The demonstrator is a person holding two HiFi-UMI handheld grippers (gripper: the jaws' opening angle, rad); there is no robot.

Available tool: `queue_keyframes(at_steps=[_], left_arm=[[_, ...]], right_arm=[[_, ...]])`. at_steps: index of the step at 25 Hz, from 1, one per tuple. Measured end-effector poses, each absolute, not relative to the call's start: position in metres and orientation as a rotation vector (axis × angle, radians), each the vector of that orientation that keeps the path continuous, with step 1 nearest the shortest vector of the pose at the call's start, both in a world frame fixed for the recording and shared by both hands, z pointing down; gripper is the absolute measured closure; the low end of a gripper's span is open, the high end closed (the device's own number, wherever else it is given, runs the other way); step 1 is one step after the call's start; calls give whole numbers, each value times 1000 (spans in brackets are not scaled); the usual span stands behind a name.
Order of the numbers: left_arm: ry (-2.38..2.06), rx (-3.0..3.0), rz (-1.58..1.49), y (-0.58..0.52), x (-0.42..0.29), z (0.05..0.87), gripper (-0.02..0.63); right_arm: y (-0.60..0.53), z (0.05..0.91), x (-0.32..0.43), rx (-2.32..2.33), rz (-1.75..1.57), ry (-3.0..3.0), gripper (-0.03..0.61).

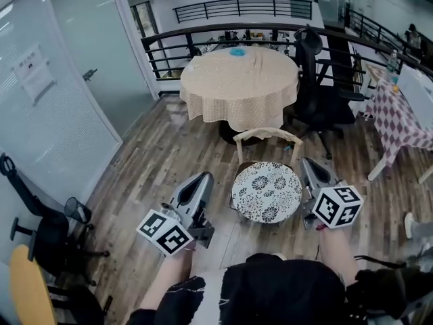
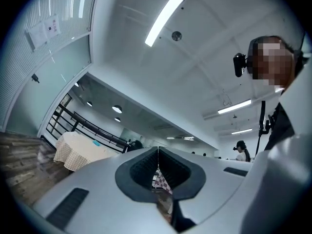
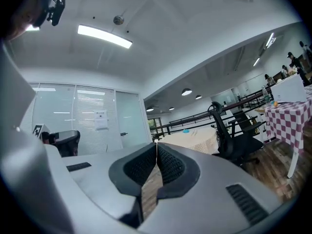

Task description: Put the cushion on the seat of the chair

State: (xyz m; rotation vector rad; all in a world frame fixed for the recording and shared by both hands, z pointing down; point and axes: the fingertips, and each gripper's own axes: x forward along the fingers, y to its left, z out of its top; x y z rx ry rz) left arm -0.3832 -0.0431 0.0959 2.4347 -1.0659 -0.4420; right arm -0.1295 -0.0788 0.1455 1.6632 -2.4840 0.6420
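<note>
Cushion point(image 1: 266, 191) flat on chair point(image 1: 268, 135) seat, L gripper point(image 1: 201, 179) & R gripper point(image 1: 308, 162) both closed, empty, flanking it

An office: glass partitions point(image 1: 64, 80), swivel chairs point(image 1: 318, 80), strip lights point(image 3: 105, 36), a mezzanine railing point(image 1: 237, 9).

round table point(image 1: 238, 80) stood near the railing point(image 1: 203, 31) | black office chair point(image 1: 316, 97) sat beside it | checked table point(image 1: 400, 117) was further right

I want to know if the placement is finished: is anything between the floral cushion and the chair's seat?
Nothing visible. The cushion lies flat on the seat of the chair, covering it. The left gripper and right gripper flank it, both shut and empty.
</note>
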Motion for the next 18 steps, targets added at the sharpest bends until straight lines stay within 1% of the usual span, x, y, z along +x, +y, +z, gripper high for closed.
queue_keyframes(at_steps=[10, 18], left_arm=[[-955, 2477, -398, -4, -418, 101, 597], [-916, 2462, -423, 9, -425, 103, 597]], right_arm=[[-20, 162, -168, 1727, 676, -2389, 560], [-1, 158, -173, 1746, 661, -2350, 560]])
